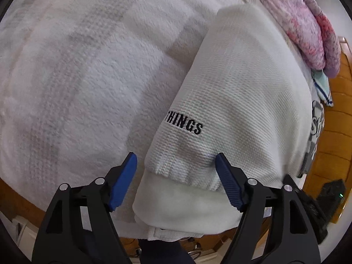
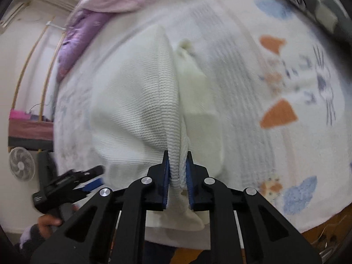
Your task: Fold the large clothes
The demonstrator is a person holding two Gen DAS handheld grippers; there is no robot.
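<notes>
Garment: white knit sweater (image 1: 237, 92), folded into a compact stack, lying on a fluffy white blanket (image 1: 77, 83); black embroidered "THINGS" near its ribbed hem. In the right wrist view the same sweater (image 2: 132, 101) is pulled up into a ridge running away from the camera.
Garment position: near the edge of the blanket, ribbed hem toward the left gripper, with a smoother white layer beneath it.
Right gripper (image 2: 177, 171): jaws narrow, clamped on a bunched fold of the sweater's ribbed edge; cloth fills the gap between the blue pads.
Left gripper (image 1: 176, 165): jaws wide apart, straddling the hem; whether either pad touches cloth, cannot tell. Seen also in the right wrist view at lower left, blurred.
Blanket: orange and blue printed shapes in the right wrist view.
Surroundings: pink-purple quilt (image 1: 308, 22) beyond the sweater; white fan (image 2: 22, 164) by the wall.
</notes>
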